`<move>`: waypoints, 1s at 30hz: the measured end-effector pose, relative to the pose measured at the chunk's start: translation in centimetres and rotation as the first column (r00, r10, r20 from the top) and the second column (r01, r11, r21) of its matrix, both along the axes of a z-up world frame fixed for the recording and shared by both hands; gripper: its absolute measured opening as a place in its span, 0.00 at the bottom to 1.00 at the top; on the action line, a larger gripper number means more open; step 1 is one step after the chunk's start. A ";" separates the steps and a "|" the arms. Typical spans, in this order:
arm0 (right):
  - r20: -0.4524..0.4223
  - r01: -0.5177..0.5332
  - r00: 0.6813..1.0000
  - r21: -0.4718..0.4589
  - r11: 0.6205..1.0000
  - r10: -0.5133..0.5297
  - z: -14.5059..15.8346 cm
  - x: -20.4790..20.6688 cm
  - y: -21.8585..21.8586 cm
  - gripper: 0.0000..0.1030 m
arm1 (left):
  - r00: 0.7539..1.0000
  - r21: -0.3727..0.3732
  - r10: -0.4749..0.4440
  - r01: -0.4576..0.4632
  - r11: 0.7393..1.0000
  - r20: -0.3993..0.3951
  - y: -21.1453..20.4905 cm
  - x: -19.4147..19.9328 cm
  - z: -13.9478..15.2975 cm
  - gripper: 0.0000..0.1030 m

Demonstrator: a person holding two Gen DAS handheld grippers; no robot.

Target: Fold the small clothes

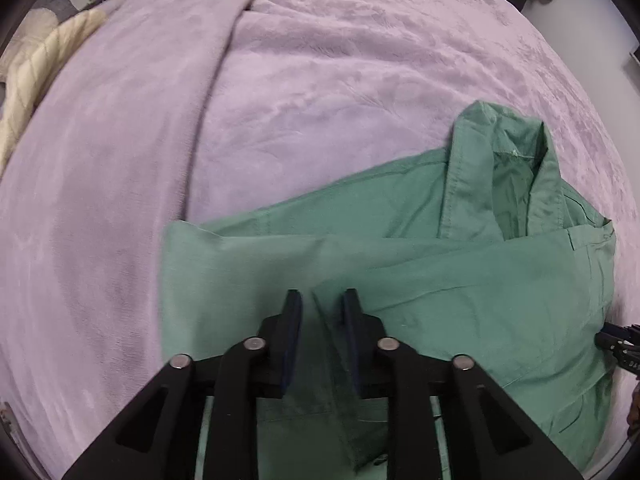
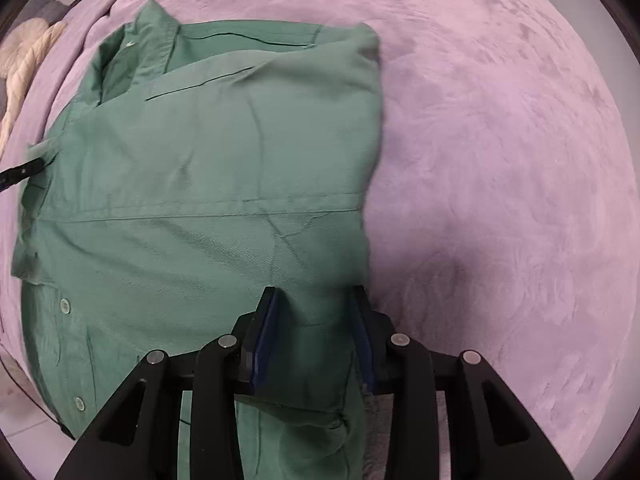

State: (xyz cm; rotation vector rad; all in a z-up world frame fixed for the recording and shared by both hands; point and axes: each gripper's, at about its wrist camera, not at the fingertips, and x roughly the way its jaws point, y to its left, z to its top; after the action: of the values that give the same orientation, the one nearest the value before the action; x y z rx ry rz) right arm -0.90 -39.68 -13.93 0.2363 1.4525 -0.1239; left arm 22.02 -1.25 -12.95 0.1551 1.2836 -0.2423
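Note:
A green button-up shirt (image 1: 460,280) lies partly folded on a lilac plush blanket (image 1: 320,80), collar at the far side. My left gripper (image 1: 322,300) is open just above the shirt's left part, with cloth between and under its jaws. In the right wrist view the shirt (image 2: 200,160) fills the left half, with a sleeve folded across the body. My right gripper (image 2: 316,300) is open over the shirt's right edge, with green cloth lying between its jaws. The tip of the right gripper shows at the shirt's right edge (image 1: 618,344), and the left gripper's tip shows at its left edge (image 2: 20,172).
The lilac blanket (image 2: 500,160) covers the bed on all sides of the shirt. A cream quilted cover (image 1: 32,80) lies at the far left. A raised fold of blanket (image 1: 224,80) runs from the back toward the shirt. Pale floor (image 2: 24,432) shows at the lower left.

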 end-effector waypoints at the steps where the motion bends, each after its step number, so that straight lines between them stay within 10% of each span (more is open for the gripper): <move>1: 0.008 0.025 1.000 0.020 0.999 -0.025 0.1 -0.2 -0.5 0.36 | 0.999 0.042 0.008 -0.009 0.999 0.032 0.9 -0.1 0.7 0.32; 10: 0.130 0.073 0.988 0.117 0.990 -0.088 5.0 -1.9 -0.2 0.37 | 1.000 -0.037 -0.013 0.012 0.999 -0.007 2.0 -5.1 3.4 0.32; 16: 0.079 0.075 0.993 0.179 0.981 -0.090 2.2 -1.8 3.0 0.37 | 0.995 0.018 -0.013 0.015 1.000 -0.104 -2.1 -8.6 -2.1 0.34; 18: 0.029 0.092 0.995 0.179 0.980 -0.099 0.3 -2.3 3.0 0.37 | 0.995 0.026 0.001 0.001 1.000 -0.097 -1.5 -9.6 -3.1 0.48; 30: 0.061 0.175 0.979 0.255 0.951 -0.196 4.6 -5.2 3.4 0.63 | 0.998 0.006 0.061 -0.061 0.998 -0.033 1.8 -13.0 3.3 0.52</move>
State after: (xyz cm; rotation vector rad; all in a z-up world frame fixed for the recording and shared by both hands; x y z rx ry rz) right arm -6.13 -36.23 -9.33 0.5785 1.3574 -0.0825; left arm 9.02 0.59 -9.65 0.1161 1.3201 -0.1900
